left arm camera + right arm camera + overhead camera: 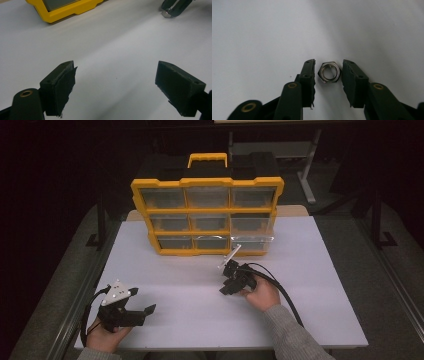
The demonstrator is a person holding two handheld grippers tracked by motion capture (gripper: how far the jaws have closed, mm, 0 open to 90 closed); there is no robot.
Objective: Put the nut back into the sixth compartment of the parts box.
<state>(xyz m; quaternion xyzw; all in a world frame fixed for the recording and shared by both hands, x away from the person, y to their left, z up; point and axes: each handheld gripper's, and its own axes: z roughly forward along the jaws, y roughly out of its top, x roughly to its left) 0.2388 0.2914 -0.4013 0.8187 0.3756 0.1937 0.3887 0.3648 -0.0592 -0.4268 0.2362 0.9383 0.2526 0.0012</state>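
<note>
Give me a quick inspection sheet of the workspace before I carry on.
Surface: white table, bare apart from the items below.
Job's things: steel hex nut lying flat between the right gripper's jaws, small gaps either side.
Clutter: nothing seen.
Grippers: right gripper low over the nut, not yet pressing; left gripper wide open, empty.
Cables: black cable trails from right gripper.
Surroundings: yellow drawer organiser upright at the back; dark room.

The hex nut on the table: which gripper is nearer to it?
Right. The right gripper has the hex nut between its jaws, small gaps on both sides. The left gripper sits open, far across the white table.
</note>
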